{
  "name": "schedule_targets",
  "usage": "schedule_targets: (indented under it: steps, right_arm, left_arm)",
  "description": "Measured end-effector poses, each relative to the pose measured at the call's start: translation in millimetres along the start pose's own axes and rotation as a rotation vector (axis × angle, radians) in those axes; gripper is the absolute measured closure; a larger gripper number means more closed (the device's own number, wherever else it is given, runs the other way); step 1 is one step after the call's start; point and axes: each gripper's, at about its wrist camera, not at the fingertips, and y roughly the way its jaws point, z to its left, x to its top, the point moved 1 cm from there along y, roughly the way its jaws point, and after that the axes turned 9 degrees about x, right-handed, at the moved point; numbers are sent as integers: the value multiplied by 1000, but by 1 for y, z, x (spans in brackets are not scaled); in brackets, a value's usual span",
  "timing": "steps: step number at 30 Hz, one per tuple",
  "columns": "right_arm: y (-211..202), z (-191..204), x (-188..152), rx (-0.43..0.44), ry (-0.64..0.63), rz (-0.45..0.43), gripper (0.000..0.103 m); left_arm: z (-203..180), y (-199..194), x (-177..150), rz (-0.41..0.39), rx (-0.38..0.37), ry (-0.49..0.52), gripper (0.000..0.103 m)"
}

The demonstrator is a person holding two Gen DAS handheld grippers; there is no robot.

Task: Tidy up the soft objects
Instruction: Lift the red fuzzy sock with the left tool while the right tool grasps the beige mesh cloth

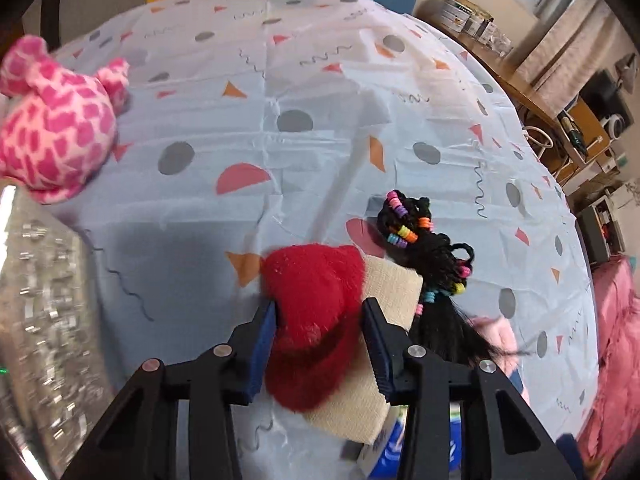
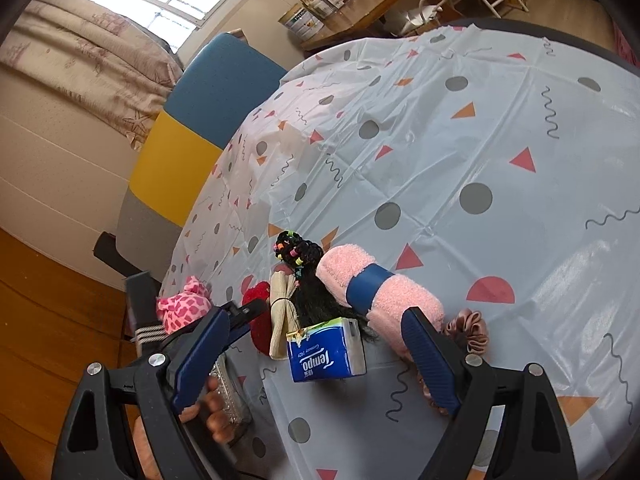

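From the left wrist camera, the left claw (image 1: 320,344) points steeply down at the table (image 1: 280,92), its blue pads set on either side of a red fuzzy plush piece (image 1: 316,320); the pads sit right against the fluff, but whether they actually press it cannot be told. The red piece lies on a beige cloth bundle (image 1: 394,284), most of which it and the claw cover. Just beside the bundle lies a black hairpiece with coloured beads (image 1: 424,248), its loose strands running behind the right finger. A pink spotted plush toy (image 1: 56,120) sits at the left edge, cut off by the frame, and below it a glittery object (image 1: 44,320) is too blurred to name. A scrap of blue packaging shows between the fingers at the bottom. From the right wrist camera, the right claw (image 2: 320,356) hangs wide apart and empty above a blue Tempo tissue pack (image 2: 326,350). Behind the pack lie a rolled pink towel with a blue band (image 2: 400,292), the hairpiece, the bundle and a sliver of the red piece, partly hidden by the left finger. A pink scrunchie (image 2: 472,330) peeks past the right finger. A person's fingers (image 2: 214,412) show at the lower left.
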Motion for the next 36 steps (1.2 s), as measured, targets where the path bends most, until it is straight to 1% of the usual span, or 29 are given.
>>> schedule_targets:
  steps: [1,2,4,11,13,16,18,19,21,22,24,25,27,30,33,36]
  right_arm:
    - [0,0,0,1,1,2,14]
    - [1,0,0,0,-2,2,14]
    - [1,2,-1,-4,-13,2,14]
    - [5,10,-5,-19,-66,21,14]
    - [8,12,-7,-33,-86,29,14]
    - [18,19,-13,-58,-143,73,15]
    - [27,26,-18,-78,-190,112,23]
    - [35,31,-22,-90,-224,148,25]
    - [52,39,-30,-126,-283,216,38]
    - [64,45,-33,-150,-326,249,42]
    - [82,54,-38,-178,-392,288,57]
    - [90,58,-38,-183,-414,301,59]
    - [112,66,-38,-193,-455,333,59]
    - [143,70,-35,-224,-471,356,59]
    - [169,68,-32,-246,-473,369,59]
    - [189,60,-33,-287,-464,385,59]
  left_arm:
    - [-1,1,1,-7,-12,6,65]
    - [-3,0,0,-20,-21,20,75]
    - [-3,-7,-1,-41,-25,32,80]
    - [1,-61,-12,-166,-85,83,81]
    - [3,-72,-14,-179,-96,90,81]
    - [13,-89,-19,-189,-123,78,81]
    - [18,-99,-23,-203,-133,80,80]
    - [19,-103,-24,-209,-136,85,80]
    - [23,-112,-26,-220,-140,91,80]
    - [25,-114,-25,-222,-141,90,80]
    - [28,-117,-21,-217,-140,88,80]
    - [29,-118,-17,-214,-134,91,80]
    - [31,-121,-5,-224,-116,95,80]
    - [43,-123,12,-235,-105,72,80]
    - [69,-130,31,-256,-92,11,80]
    - [110,-145,44,-301,-51,-58,80]
